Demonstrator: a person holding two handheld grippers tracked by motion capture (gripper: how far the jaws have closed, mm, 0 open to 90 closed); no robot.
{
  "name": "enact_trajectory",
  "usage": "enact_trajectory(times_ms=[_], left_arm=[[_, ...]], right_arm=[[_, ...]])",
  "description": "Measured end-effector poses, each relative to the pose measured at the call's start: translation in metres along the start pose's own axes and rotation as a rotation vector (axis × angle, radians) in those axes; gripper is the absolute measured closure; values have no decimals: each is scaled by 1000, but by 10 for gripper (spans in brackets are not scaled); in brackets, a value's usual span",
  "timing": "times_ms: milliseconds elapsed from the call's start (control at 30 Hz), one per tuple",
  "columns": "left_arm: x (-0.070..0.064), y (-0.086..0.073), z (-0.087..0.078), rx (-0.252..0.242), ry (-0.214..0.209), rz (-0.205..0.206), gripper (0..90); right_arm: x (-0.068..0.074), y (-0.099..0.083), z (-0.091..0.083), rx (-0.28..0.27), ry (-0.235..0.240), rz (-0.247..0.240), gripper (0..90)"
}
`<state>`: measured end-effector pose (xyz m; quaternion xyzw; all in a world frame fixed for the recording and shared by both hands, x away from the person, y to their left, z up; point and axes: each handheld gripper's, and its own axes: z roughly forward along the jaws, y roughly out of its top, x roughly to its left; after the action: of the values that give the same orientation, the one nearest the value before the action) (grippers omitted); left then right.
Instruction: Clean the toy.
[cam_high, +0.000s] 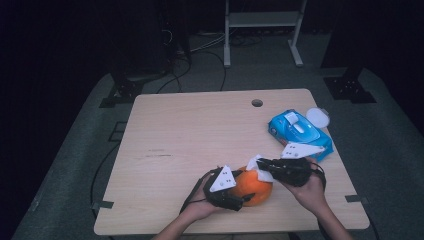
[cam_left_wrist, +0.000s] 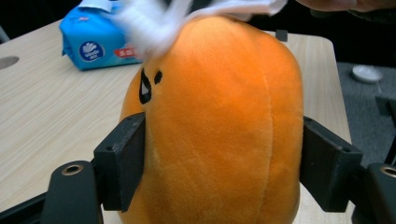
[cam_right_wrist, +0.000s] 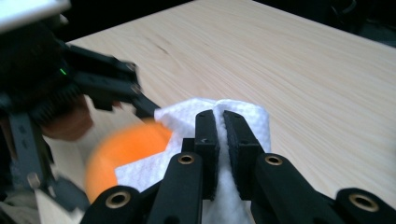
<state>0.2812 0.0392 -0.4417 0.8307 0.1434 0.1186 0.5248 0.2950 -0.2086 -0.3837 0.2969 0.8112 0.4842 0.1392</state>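
While clamped: one pumpkin (cam_left_wrist: 219, 126), one wipe (cam_right_wrist: 233, 121)

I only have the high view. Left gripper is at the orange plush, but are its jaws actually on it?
Observer: Yes. In the left gripper view the orange plush sits between the left gripper jaws, both pads pressed into its sides.
Operator: And the right gripper?
Observer: The right gripper is shut on the white wipe, a fold pinched between its jaws.
Operator: Wipe touching the plush?
Observer: Yes, it drapes over the plush's top, above a small black printed mark.
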Motion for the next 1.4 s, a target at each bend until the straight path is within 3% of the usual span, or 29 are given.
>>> enact_trajectory(times_ms=[67, 133, 267, 367, 400, 633, 733, 900, 1033, 1100, 1167, 1333, 1400], left_arm=[[4, -1, -1, -11, -9, -28, 239], [3, -1, 1, -7, -20, -12, 230], [-9, 0, 4, 15, -33, 97, 227], [-16, 1, 5, 32, -36, 182, 231], [-17, 1, 4, 34, -34, 188, 232], [-4, -3, 0, 2, -48, 92, 237], [4, -5, -3, -9, -53, 42, 236], [21, -9, -7, -27, -57, -89, 241], [29, -12, -9, -43, -53, -170, 239], [31, -14, -10, -44, -55, -188, 238], [31, -14, -10, -46, -54, -201, 238], [33, -14, -10, -47, -62, -209, 237], [33, -15, -10, -48, -65, -205, 235]], right_arm=[[-5, -5, -6, -2, 9, 35, 843], [-2, -6, -9, -11, 33, 48, 843], [14, 3, -2, -22, 113, 17, 843], [25, 8, 9, 3, 111, -28, 842], [25, 8, 13, 13, 99, -34, 842], [-8, -7, 6, 16, 64, 83, 843], [-15, -13, -1, 11, 64, 108, 844], [-12, -11, -7, -15, 96, 121, 845], [6, -1, -4, -29, 152, 68, 844], [14, 1, -1, -20, 154, 27, 842], [13, 1, -1, -21, 155, 26, 844], [-7, -7, -4, -9, 107, 67, 844], [-20, -18, -4, 13, 77, 111, 845]])
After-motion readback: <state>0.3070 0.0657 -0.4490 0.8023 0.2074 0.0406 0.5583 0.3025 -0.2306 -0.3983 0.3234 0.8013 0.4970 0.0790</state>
